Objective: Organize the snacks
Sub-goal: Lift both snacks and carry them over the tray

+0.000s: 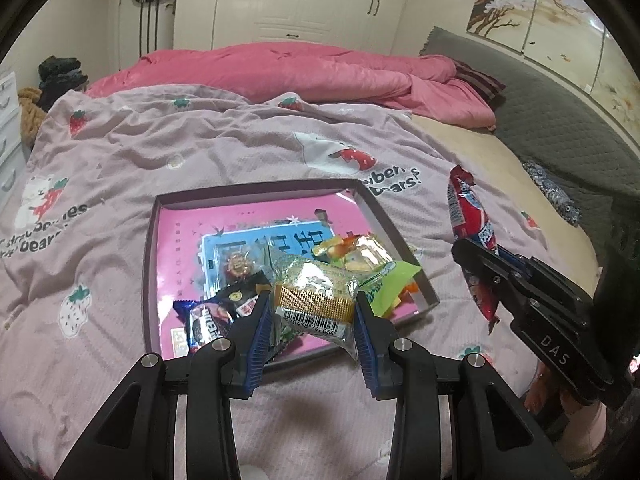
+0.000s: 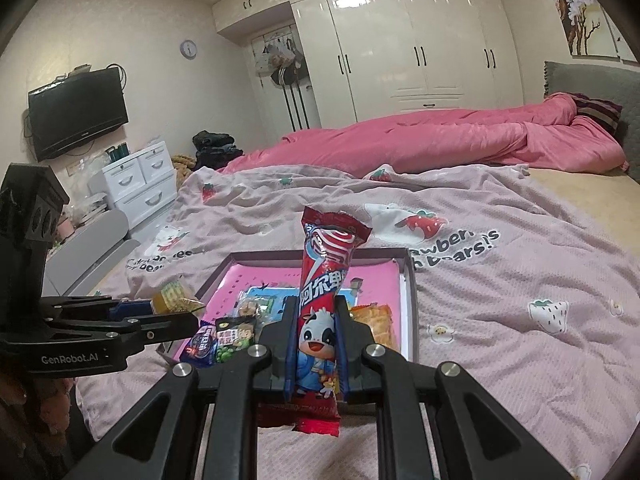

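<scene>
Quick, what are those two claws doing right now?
Left gripper: closed on a gold snack packet.
Right gripper: closed on a red candy wrapper.

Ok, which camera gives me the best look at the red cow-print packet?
Right wrist: the red packet stands upright, front on, clamped in the right gripper, cartoon cow fully readable. Left wrist shows it only side on at the frame's right, lower part hidden by the gripper.
</scene>
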`<action>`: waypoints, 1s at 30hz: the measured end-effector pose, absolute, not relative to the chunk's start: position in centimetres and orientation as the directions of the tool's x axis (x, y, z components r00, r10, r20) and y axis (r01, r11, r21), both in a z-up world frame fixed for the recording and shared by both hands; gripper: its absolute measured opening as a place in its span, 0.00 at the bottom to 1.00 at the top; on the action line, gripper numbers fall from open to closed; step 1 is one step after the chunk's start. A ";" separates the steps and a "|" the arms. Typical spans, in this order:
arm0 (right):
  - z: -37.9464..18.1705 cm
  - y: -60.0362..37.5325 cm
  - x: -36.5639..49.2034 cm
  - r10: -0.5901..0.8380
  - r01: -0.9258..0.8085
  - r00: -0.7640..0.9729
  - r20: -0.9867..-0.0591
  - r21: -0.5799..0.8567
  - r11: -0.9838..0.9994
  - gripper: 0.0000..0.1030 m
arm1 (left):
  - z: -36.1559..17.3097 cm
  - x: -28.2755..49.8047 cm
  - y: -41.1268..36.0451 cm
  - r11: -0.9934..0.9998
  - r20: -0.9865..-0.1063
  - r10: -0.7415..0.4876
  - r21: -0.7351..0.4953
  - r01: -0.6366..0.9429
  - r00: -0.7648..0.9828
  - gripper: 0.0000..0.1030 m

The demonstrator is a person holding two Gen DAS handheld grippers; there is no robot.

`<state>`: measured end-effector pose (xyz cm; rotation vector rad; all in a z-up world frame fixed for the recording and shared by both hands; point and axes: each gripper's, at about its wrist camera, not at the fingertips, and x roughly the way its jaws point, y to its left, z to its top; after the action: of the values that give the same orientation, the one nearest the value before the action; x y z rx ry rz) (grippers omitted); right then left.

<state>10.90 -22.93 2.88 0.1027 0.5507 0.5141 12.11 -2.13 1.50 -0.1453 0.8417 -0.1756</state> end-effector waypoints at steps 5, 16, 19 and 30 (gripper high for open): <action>2.6 -23.3 12.2 0.475 -0.418 0.736 -0.483 0.229 0.879 0.16 | 0.5 13.4 -2.3 0.975 -0.737 -0.212 -0.206 0.085 0.642 0.39; -0.3 -23.8 16.7 0.432 -0.360 0.699 -0.570 0.241 0.901 0.16 | -4.0 16.5 -3.2 0.980 -0.780 -0.193 -0.188 0.071 0.595 0.39; -1.8 -23.5 17.8 0.438 -0.350 0.661 -0.609 0.266 0.898 0.16 | -4.8 17.0 -3.4 0.981 -0.787 -0.187 -0.179 0.072 0.588 0.39; -3.9 -22.1 18.8 0.476 -0.372 0.588 -0.655 0.304 0.877 0.16 | -5.8 17.8 -3.2 0.981 -0.791 -0.187 -0.180 0.071 0.582 0.39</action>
<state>18.76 -22.13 -3.86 0.1394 0.8031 0.4956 17.80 -3.23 -5.79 -0.1336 0.9380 -0.1513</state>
